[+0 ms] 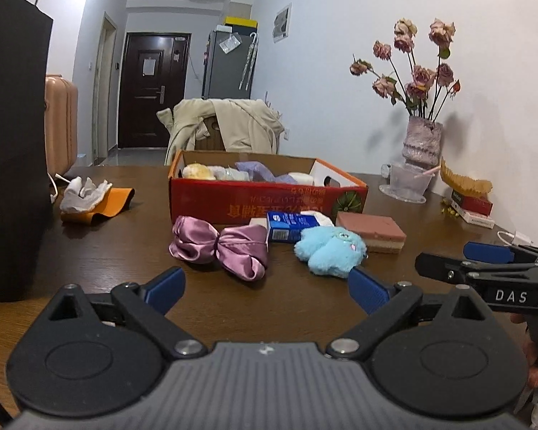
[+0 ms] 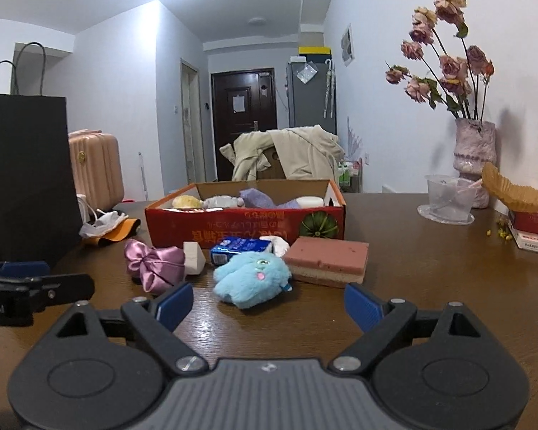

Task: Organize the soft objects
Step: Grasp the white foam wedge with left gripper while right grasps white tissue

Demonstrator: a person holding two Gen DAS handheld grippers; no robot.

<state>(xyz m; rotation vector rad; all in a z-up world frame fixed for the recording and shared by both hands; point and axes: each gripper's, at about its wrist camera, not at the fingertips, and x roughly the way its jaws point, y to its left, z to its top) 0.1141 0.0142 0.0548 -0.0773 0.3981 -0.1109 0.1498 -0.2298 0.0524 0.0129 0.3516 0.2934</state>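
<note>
A red cardboard box [image 1: 254,199] [image 2: 233,227] stands mid-table and holds several soft items. In front of it lie a pink satin bow [image 1: 218,247] [image 2: 154,263], a blue tissue pack [image 1: 287,227] [image 2: 238,247], a light-blue plush toy [image 1: 330,251] [image 2: 251,277] and a pink layered sponge [image 1: 371,233] [image 2: 328,259]. My left gripper [image 1: 265,288] is open and empty, just short of the bow and plush. My right gripper [image 2: 269,304] is open and empty, just short of the plush. In the left wrist view the right gripper [image 1: 459,261] shows from the side.
A black paper bag [image 1: 10,157] [image 2: 25,175] stands at the left. White gloves on an orange cloth [image 1: 89,197] [image 2: 107,227] lie beside it. A vase of dried roses [image 1: 421,139] [image 2: 473,157], a clear cup [image 2: 448,202] and small boxes [image 2: 532,231] stand at the right.
</note>
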